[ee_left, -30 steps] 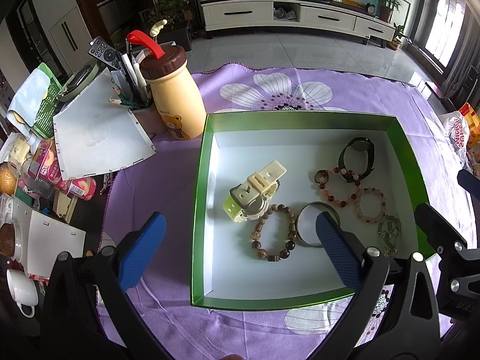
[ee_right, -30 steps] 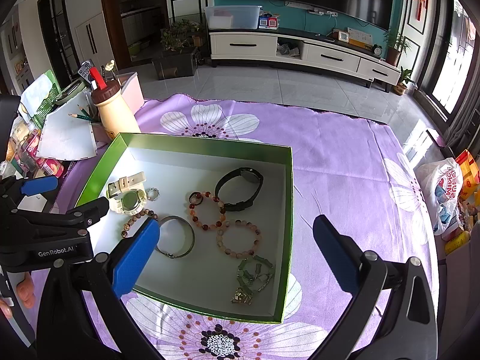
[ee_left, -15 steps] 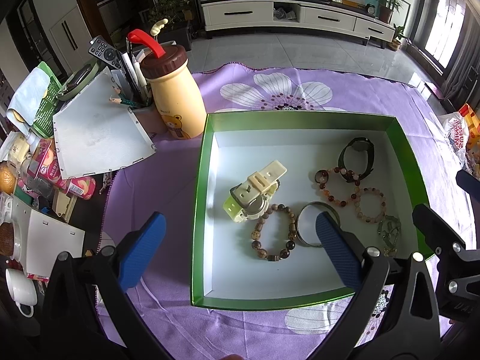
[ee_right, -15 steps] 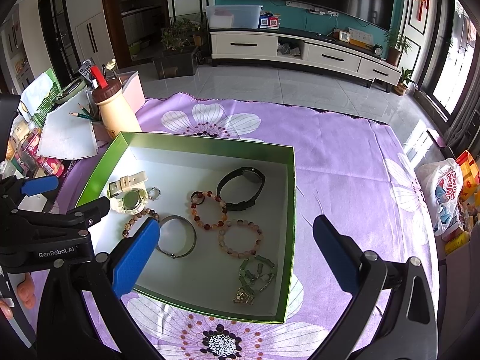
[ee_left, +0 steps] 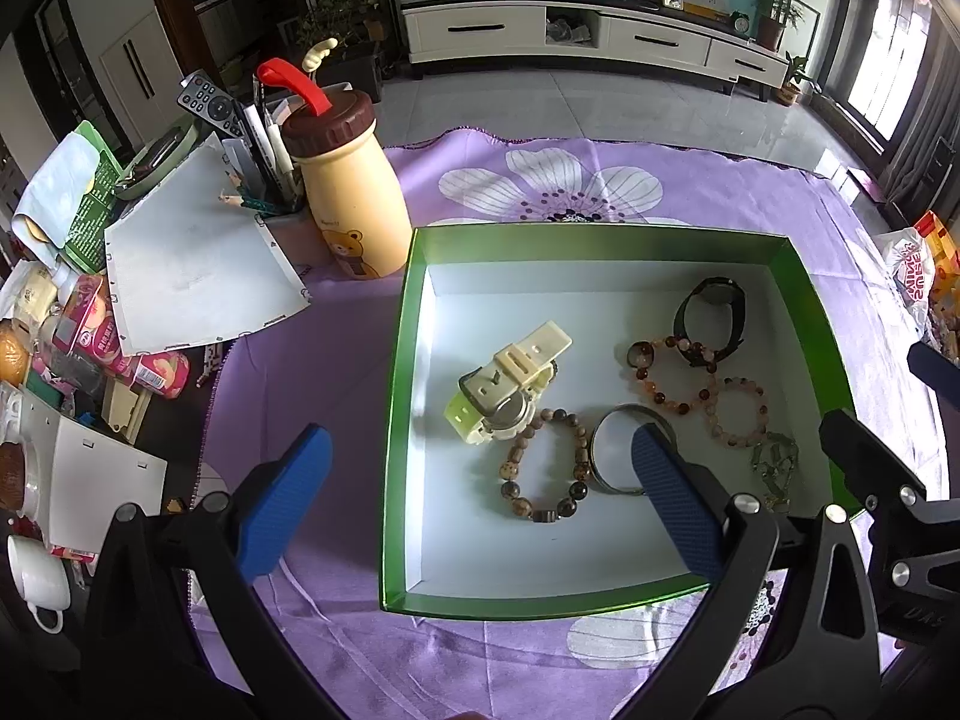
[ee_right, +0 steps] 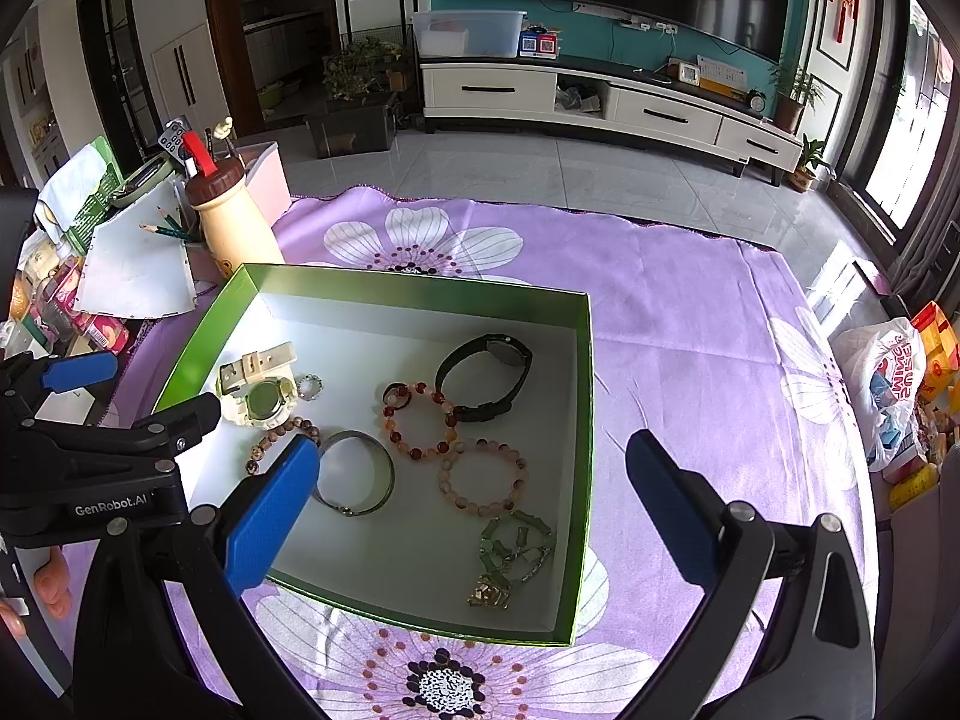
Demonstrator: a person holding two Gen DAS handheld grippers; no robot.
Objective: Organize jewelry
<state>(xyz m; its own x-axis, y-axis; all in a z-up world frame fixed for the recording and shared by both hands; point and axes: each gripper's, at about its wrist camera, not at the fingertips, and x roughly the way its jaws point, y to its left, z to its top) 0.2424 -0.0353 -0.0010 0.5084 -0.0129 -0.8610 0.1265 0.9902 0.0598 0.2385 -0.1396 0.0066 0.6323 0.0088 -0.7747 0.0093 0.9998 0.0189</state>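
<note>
A green box (ee_left: 594, 235) (ee_right: 420, 291) with a white floor sits on the purple cloth. Inside lie a cream watch (ee_left: 510, 384) (ee_right: 261, 387), a black watch (ee_left: 711, 315) (ee_right: 486, 372), a brown bead bracelet (ee_left: 543, 468), a metal bangle (ee_left: 618, 450) (ee_right: 354, 474), a red bead bracelet (ee_right: 420, 420), a pink bead bracelet (ee_right: 483, 477) and a green-gold chain (ee_right: 510, 558). My left gripper (ee_left: 474, 501) hovers open over the box's near left wall. My right gripper (ee_right: 471, 510) hovers open over the box's near right part. Neither holds anything.
A cream bottle (ee_left: 345, 192) with a brown cap, a pen holder (ee_left: 264, 180), a white card (ee_left: 192, 264) and snack packs crowd the left side. A plastic bag (ee_right: 894, 384) lies at the right edge. Bare purple cloth (ee_right: 690, 324) stretches right of the box.
Both grippers have barely shifted; the right wrist view has drifted slightly. The jewelry lies as before.
</note>
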